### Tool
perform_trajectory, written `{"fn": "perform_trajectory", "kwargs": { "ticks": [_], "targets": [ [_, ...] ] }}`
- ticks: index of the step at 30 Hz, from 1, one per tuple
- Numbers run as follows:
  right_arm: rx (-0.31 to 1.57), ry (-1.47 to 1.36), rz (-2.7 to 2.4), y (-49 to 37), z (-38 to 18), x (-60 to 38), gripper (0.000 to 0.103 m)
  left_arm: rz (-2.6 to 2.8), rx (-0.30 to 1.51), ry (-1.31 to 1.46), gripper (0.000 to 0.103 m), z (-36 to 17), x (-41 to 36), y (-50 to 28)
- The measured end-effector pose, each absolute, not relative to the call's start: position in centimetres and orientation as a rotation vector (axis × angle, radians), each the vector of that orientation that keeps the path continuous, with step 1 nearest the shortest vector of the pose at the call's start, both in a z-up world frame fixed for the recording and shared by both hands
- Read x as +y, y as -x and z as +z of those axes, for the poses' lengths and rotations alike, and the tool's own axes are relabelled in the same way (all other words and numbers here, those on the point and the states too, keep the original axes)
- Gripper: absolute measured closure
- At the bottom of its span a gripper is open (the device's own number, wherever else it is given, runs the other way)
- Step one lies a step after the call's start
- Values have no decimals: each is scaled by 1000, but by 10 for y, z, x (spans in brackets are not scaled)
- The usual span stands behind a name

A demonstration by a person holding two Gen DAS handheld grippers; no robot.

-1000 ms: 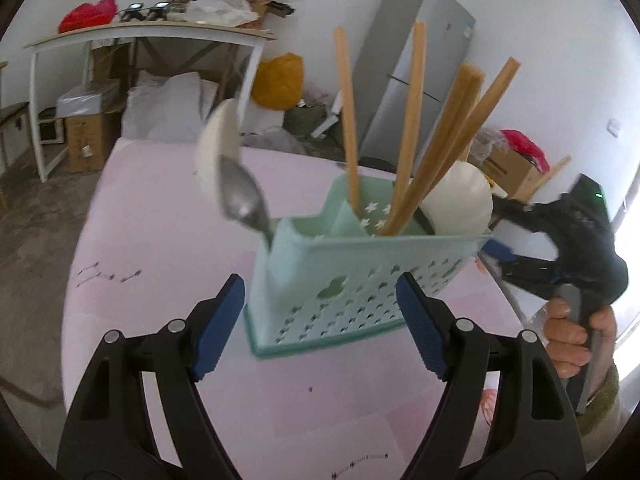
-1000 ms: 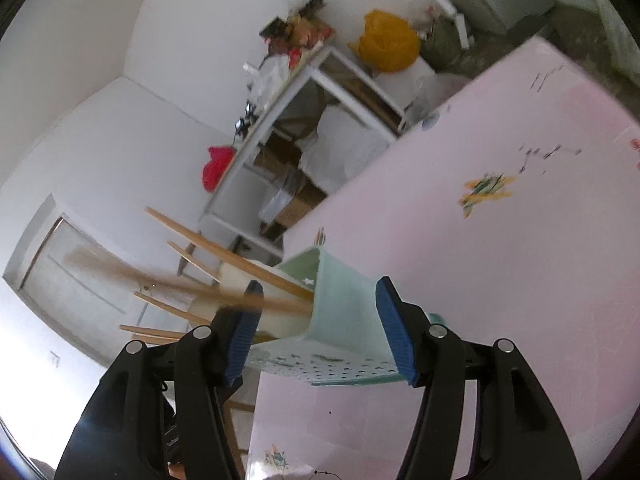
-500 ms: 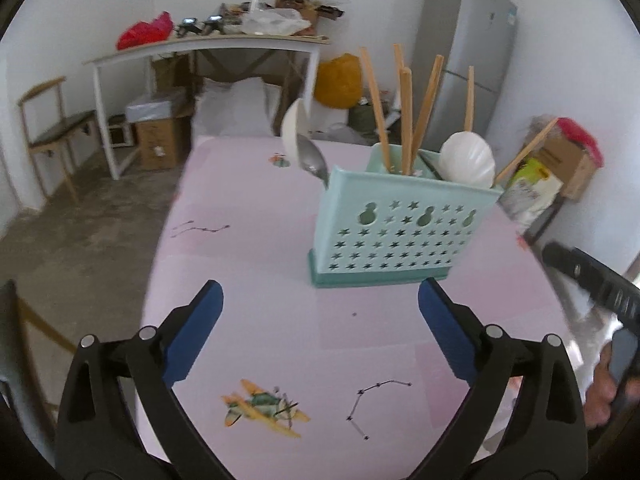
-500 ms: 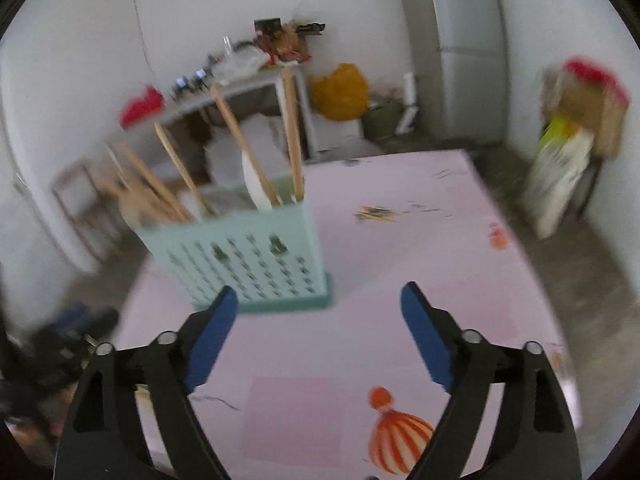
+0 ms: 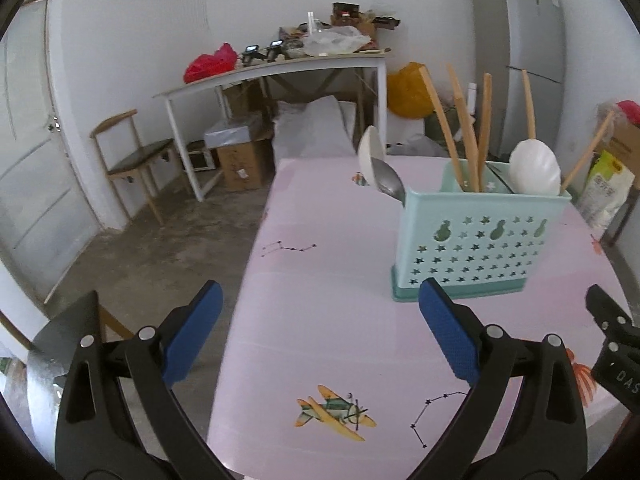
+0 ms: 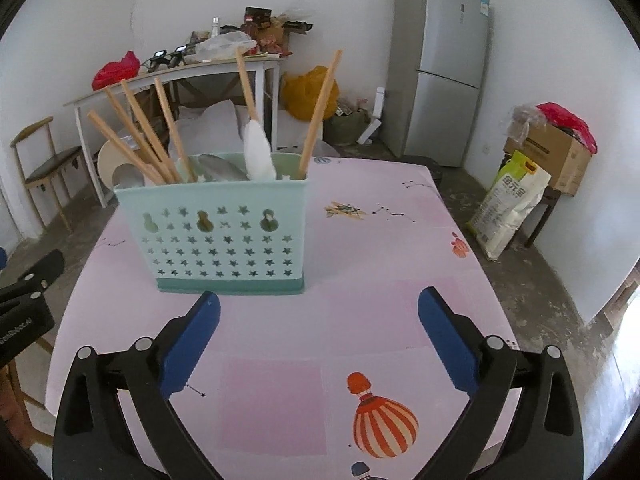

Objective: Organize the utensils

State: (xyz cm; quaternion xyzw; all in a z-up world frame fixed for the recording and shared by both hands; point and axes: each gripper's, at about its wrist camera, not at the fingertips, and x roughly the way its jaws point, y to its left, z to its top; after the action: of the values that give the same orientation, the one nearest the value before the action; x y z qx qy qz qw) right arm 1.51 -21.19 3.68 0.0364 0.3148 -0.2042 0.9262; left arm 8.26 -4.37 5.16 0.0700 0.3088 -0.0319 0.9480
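Mint-green caddy (image 6: 224, 236) stands upright on pink surface (image 6: 360, 264), chopsticks and spoons inside. Left gripper (image 5: 320, 332) spread wide, empty; right gripper (image 6: 318, 338) jaws opening, nothing between. Judgement: utensils look sorted; back both away low, clear of leaning chopsticks (image 6: 320, 114).

From my left gripper (image 5: 318, 334) I have open pink desk (image 5: 328, 280) straight ahead, bare all the way to the far edge. The 1 obstacle is the green caddy (image 5: 476, 244) standing ahead and to the right, with chopsticks (image 5: 460, 132) and spoons (image 5: 386, 182) leaning out over its rim, so going over it is cramped. My right gripper (image 6: 318, 336), jaws opening with nothing between them, faces the caddy (image 6: 224, 236) to its left; the desk (image 6: 400, 248) to the right of it is bare.
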Motion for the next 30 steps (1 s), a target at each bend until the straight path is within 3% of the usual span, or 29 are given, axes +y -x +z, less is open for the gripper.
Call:
{"fn": "perform_trajectory", "kwargs": {
  "ticks": [30],
  "targets": [
    [661,-83,-448,-18,36,-216,7,-11,661,-157,8,52,-43,-87]
  ]
}}
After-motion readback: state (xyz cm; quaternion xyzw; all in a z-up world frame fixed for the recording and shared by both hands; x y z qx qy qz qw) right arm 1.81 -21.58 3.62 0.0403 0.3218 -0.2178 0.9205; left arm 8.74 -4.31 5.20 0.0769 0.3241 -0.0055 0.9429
